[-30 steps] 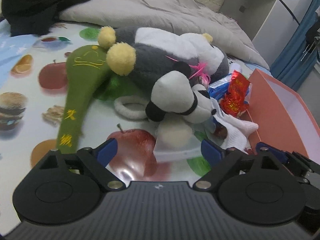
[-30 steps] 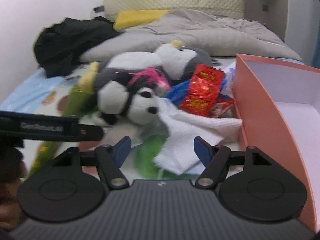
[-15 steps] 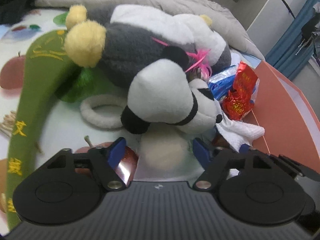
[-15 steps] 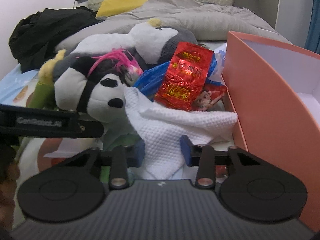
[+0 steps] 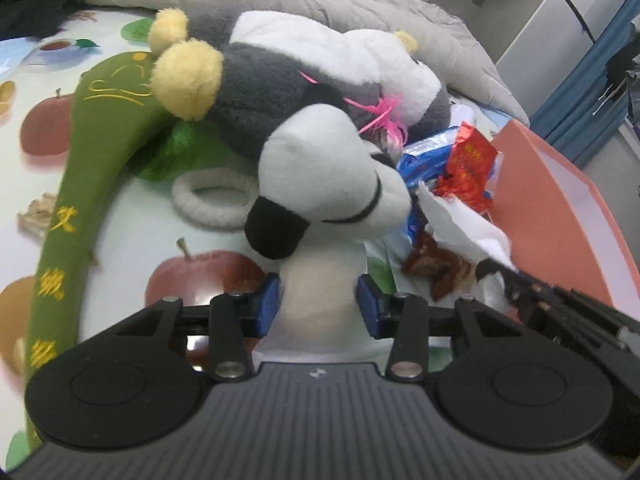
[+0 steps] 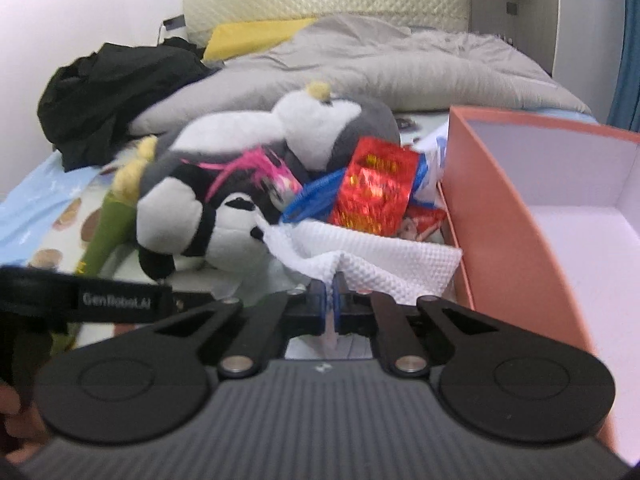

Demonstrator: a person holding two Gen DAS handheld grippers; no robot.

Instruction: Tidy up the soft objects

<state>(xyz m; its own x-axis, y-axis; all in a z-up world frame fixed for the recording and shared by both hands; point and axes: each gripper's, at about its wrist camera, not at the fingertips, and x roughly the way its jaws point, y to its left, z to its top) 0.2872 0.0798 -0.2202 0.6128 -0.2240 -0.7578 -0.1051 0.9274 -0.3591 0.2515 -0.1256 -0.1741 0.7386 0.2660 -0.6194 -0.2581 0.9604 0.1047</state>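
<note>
A black-and-white panda plush [image 5: 332,184] [image 6: 224,236] lies on the fruit-print sheet, against a larger grey-and-white plush [image 5: 280,92] [image 6: 320,128]. My left gripper [image 5: 318,306] has the panda's white limb between its blue pads. The jaws are closing, and both pads touch the limb. My right gripper [image 6: 330,300] is shut on a fold of the white waffle cloth [image 6: 380,264] [image 5: 460,224], which lies between the panda and the box. The right gripper's dark tip shows at the cloth in the left wrist view.
An open salmon-pink box [image 6: 500,216] [image 5: 560,208] stands at the right. A red snack packet [image 6: 372,192] and a blue wrapper [image 6: 312,196] lie beside it. A long green plush [image 5: 80,184] and a white ring [image 5: 212,200] lie left. A grey duvet [image 6: 400,64] and black clothing [image 6: 112,88] are behind.
The left gripper came closer to the panda and its jaws narrowed around the white limb. The right gripper's jaws went from wide to shut on the cloth, which now bunches up.
</note>
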